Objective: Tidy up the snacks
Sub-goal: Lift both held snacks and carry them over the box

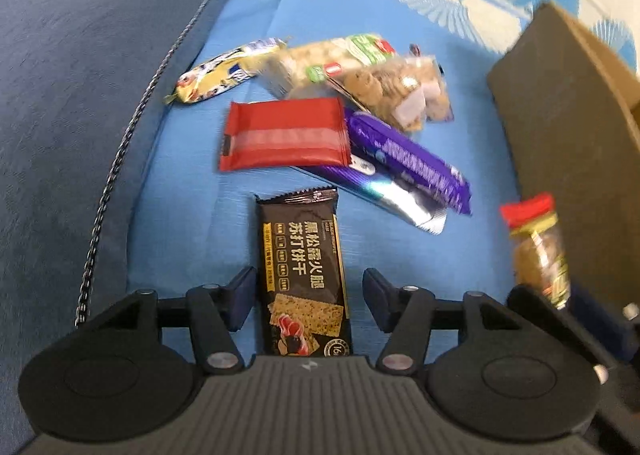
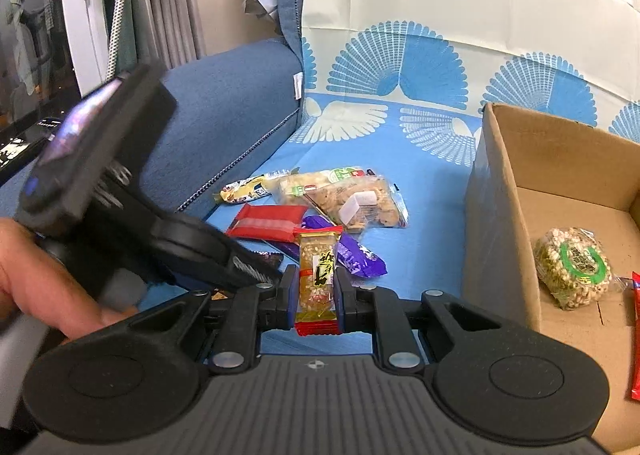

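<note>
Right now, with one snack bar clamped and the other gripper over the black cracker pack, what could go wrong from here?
1. The left gripper straddles the black cracker pack with jaws open; the flat wrapper on the soft blue cloth may slip or crumple when pinched.
2. The right gripper holds the peanut bar near its lower end; it could pivot or catch the cardboard box wall.
3. The two grippers work close together and may collide.
</note>
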Available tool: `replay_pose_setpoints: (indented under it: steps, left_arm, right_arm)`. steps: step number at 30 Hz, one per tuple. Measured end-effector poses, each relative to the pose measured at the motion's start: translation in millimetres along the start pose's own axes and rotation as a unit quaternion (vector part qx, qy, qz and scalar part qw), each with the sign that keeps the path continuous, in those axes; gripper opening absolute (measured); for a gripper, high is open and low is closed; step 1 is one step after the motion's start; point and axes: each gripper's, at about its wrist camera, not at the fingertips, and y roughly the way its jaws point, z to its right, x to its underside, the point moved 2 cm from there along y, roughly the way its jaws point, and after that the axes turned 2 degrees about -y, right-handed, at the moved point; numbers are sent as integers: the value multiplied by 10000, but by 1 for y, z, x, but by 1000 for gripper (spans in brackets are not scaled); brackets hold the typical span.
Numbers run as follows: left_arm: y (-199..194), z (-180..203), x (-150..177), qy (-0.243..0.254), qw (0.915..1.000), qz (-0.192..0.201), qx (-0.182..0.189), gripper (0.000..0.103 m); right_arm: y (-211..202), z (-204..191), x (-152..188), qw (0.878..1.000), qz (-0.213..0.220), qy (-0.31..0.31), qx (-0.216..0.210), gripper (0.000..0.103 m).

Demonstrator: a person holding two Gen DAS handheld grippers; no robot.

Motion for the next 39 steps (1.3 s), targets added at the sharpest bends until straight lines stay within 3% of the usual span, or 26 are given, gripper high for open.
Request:
replay_pose_setpoints:
  steps: [2, 5, 10, 20, 25, 39]
  left_arm:
    - [0, 5, 1, 266, 9993, 98, -238, 44]
    - [-5, 3, -1, 181, 9996, 190, -133, 43]
    - [-37, 0, -8, 98, 9960, 884, -10, 43]
    - [-88, 12, -20, -85, 9793, 1987, 381, 43]
    - [-106, 25, -23, -28, 9683, 2434, 556, 43]
    - [-129, 57, -28, 19, 9450, 3102, 1041, 43]
  right_arm:
    - [0, 2, 0, 10000, -10, 24, 38, 19]
    - [-1, 4, -1, 9999, 6, 79, 84, 19]
    - [-10, 4, -7, 9998, 164, 100, 99, 19]
    - [-42, 4, -23, 9962, 862, -133, 48, 19]
    - [-53, 14, -26, 9948, 1013, -121, 72, 19]
    - [-70, 54, -24, 9913, 1281, 112, 296, 19]
